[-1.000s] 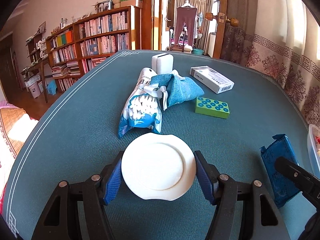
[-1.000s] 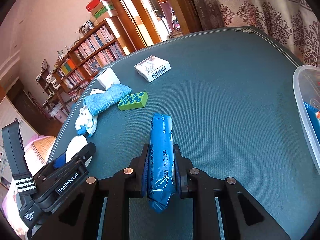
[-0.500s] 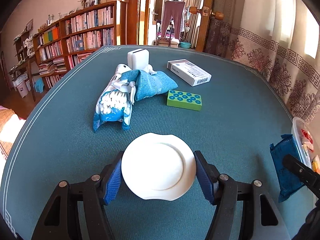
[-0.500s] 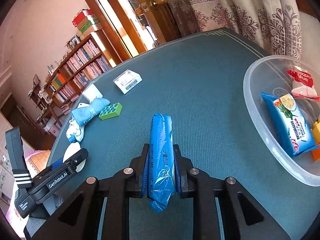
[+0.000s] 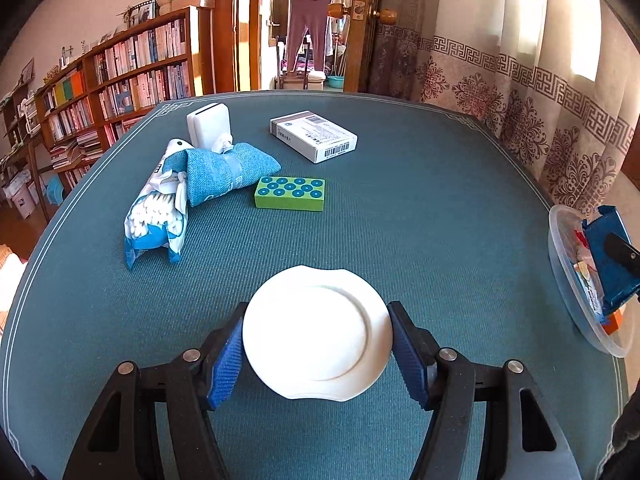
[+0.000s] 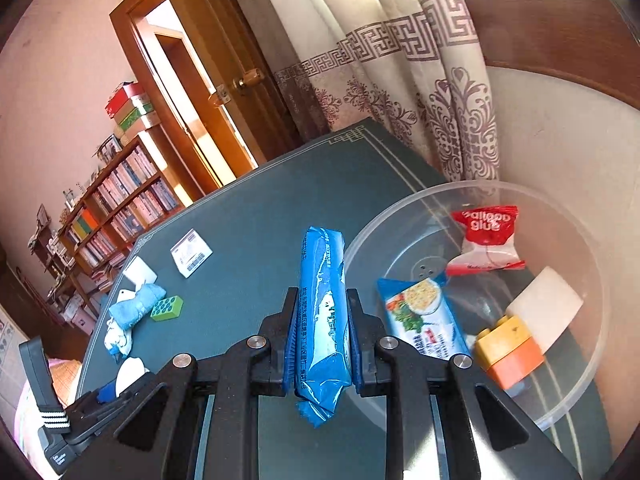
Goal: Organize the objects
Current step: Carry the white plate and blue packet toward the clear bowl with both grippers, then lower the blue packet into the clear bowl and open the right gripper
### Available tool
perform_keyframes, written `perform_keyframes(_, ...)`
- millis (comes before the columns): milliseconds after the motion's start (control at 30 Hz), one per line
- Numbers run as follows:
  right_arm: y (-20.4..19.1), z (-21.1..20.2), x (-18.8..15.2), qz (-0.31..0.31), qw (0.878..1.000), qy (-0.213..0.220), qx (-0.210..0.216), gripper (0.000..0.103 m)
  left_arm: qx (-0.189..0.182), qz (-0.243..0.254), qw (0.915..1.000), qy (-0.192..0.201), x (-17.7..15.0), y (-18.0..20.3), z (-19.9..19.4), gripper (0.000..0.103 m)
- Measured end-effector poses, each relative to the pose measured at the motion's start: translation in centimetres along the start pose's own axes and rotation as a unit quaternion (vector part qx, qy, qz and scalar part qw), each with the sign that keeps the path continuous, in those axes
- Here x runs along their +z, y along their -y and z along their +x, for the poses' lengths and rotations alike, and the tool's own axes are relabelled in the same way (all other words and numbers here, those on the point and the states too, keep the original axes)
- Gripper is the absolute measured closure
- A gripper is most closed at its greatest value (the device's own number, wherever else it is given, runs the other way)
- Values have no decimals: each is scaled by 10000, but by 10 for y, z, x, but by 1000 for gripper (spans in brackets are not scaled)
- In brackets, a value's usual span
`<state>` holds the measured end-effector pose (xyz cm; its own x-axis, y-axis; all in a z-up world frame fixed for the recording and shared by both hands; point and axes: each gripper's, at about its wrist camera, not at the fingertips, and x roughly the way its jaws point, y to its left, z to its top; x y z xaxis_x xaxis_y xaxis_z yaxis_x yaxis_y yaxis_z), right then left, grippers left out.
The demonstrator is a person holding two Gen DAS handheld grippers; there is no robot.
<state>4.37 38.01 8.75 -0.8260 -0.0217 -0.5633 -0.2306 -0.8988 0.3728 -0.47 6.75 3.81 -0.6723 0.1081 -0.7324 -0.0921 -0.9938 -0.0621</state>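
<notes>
Right wrist: right gripper clamps blue packet (lettering unreadable); bowl sachet reads "glue".

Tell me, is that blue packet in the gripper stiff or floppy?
Probably soft: the blue packet looks pinched where the right hand-held gripper squeezes it. Its crimped end hangs crumpled, so likely light. The glossy wrapper may be slippery.

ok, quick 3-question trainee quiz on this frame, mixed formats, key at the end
1. True or false: the left tool grips a white plate.
2. What does the right tool hold? A) green block B) blue packet C) barcoded box
3. Fill in: the red-and-white sachet lies inside the clear ____.

Key: 1 true; 2 B, the blue packet; 3 bowl.
</notes>
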Motion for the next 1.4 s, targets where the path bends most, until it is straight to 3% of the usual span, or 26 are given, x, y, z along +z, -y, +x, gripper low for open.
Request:
perform_keyframes(267, 50, 14, 26, 223, 9988, 63, -438, 81, -92, 206, 9997, 13, 7, 21, -2, 34)
perform_keyframes(400, 65, 23, 27, 391, 9986, -85, -351, 81, -159, 319, 9994, 33, 11, 34, -4, 34)
perform_keyframes(700, 74, 15, 23, 102, 9961, 79, -873, 80, -447, 562, 9974, -113, 17, 62, 2, 34)
perform_keyframes(867, 72, 10, 18, -57, 9964, 56, -841, 80, -615, 689, 9957, -84, 24, 79, 1, 34)
perform_keyframes(1033, 65, 12, 13, -302, 9969, -51, -720, 71, -751, 839, 9936, -47, 30, 97, 0, 34)
perform_keyframes(1133, 60, 14, 11, -490, 9962, -141, -705, 59, -800, 889, 9928, -67, 33, 106, 2, 34)
perform_keyframes(1400, 64, 22, 6, -838, 9870, -279, -1339, 56, -1028, 1126, 9883, -99, 38, 130, 6, 34)
